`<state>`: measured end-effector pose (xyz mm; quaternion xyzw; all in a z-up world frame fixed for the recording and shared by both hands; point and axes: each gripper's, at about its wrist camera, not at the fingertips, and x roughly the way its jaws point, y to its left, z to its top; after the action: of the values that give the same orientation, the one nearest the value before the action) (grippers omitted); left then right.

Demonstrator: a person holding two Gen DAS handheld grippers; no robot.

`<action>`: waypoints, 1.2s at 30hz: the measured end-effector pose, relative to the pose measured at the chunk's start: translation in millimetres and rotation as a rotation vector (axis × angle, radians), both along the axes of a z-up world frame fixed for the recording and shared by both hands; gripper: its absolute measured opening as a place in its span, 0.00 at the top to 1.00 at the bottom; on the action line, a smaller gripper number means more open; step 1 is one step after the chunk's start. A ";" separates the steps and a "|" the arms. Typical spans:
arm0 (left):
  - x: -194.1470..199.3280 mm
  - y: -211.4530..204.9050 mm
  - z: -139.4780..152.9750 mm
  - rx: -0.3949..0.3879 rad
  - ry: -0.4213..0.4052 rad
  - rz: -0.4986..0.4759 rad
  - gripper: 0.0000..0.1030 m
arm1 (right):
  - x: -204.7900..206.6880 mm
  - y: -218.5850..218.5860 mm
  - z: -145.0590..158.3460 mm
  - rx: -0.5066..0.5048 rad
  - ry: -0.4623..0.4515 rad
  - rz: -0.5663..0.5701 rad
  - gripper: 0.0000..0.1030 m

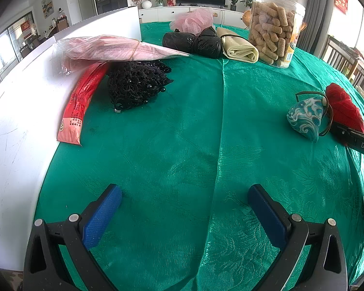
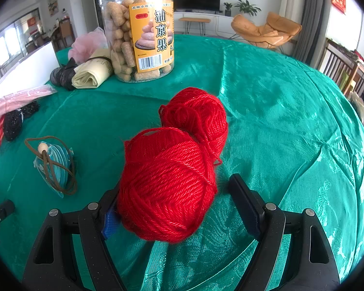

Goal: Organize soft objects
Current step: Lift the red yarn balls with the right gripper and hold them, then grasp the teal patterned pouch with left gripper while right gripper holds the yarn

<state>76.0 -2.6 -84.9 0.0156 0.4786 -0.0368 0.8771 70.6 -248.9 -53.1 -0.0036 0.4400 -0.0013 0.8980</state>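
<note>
A red yarn skein (image 2: 174,165) lies on the green tablecloth (image 2: 279,121), its near end between the fingers of my right gripper (image 2: 179,208). That gripper is open: the left pad touches the yarn, while the right finger (image 2: 245,206) stands apart from it. In the left wrist view the red yarn (image 1: 342,106) sits at the far right, with the right gripper (image 1: 356,138) behind it. A blue patterned sachet (image 1: 303,118) with a brown cord lies just left of the yarn. My left gripper (image 1: 184,208) hovers open over bare cloth, holding nothing.
Along the white board (image 1: 24,121) on the left lie a pink mask pack (image 1: 114,48), a red packet (image 1: 82,104) and a black knitted piece (image 1: 138,84). At the back are a black bag roll (image 1: 194,42), a cream cloth roll (image 1: 237,47), a pink mesh puff (image 1: 194,20) and a snack jar (image 1: 274,34).
</note>
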 end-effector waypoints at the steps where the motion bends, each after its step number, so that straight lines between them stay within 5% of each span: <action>1: 0.0 0.0 -0.1 0.000 0.000 0.000 0.00 | 0.0 0.0 0.0 0.000 0.000 0.000 0.20; 31: 0.1 0.4 0.5 -0.005 0.007 -0.002 0.00 | 0.1 -0.2 -0.2 0.000 0.000 0.000 0.20; 33: -0.1 0.6 2.2 -0.025 0.014 -0.013 0.00 | 0.1 -0.3 -0.2 0.000 0.000 0.000 0.20; 36: -4.1 1.7 10.2 -0.154 0.003 -0.081 0.00 | 0.2 -0.2 -0.2 0.000 0.000 0.001 0.20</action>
<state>71.9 -0.9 -74.6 -0.0327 0.4745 -0.1088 0.8729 70.7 -249.1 -53.3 -0.0038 0.4398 -0.0011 0.8981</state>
